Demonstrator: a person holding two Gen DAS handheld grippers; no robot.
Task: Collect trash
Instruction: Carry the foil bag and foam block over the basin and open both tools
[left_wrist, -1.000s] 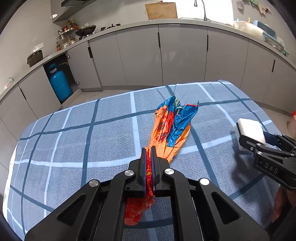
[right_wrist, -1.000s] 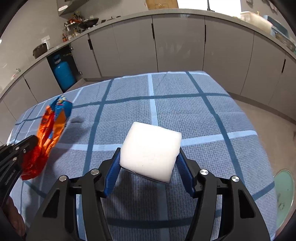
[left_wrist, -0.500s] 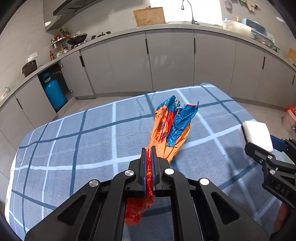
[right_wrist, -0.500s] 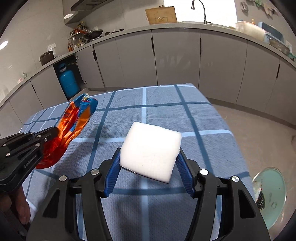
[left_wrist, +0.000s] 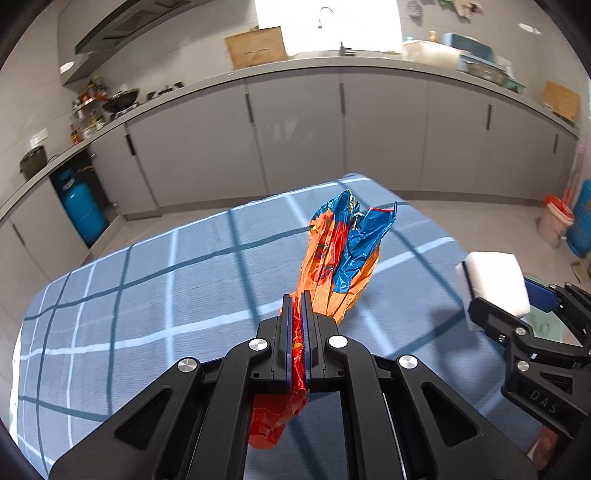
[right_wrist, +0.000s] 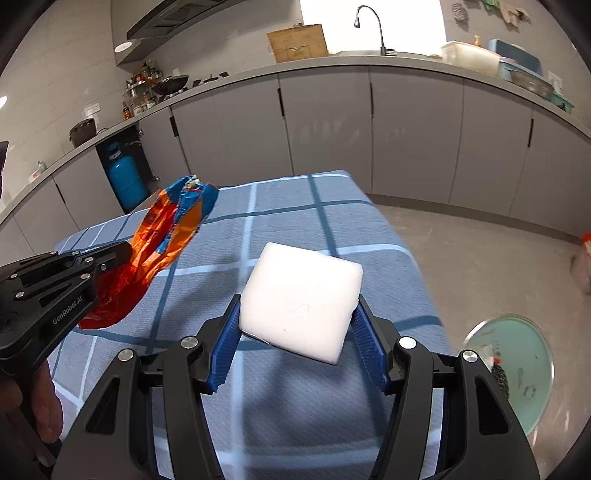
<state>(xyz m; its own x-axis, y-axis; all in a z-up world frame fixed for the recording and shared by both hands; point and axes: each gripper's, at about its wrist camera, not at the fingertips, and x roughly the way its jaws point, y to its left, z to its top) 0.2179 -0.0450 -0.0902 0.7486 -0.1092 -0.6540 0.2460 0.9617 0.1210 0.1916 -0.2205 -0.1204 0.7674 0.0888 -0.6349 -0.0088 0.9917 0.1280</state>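
Two grippers are in the air above a table (left_wrist: 122, 295) covered in a blue checked cloth, each with a piece of trash in its grasp. The left gripper (left_wrist: 297, 301) has its jaws pressed almost together on the lower part of a crumpled orange and blue snack wrapper (left_wrist: 343, 247); the wrapper's wide torn end fans out past the fingertips, clear of the cloth, and its red tail hangs down behind the pads. From the right wrist view the same wrapper (right_wrist: 166, 229) sticks up and away from the left gripper (right_wrist: 123, 254), with part of a hand (right_wrist: 42, 402) visible beneath it at the left edge.

The right gripper (right_wrist: 297, 314) is clamped on a white, pillow-shaped soft pack (right_wrist: 301, 299); its blue ribbed pads press on the pack's two sides, and the pack sits tilted between them, lifted off the cloth. In the left wrist view this pack (left_wrist: 493, 280) shows at the right, near the table's edge, held by the right gripper (left_wrist: 513, 306).

On the floor to the right of the table stands a round pale green bin (right_wrist: 524, 373) with a metal rim and some scraps inside. Grey kitchen cabinets (right_wrist: 325, 125) run behind the table, and a blue gas cylinder (left_wrist: 83, 212) stands in an open compartment at the left
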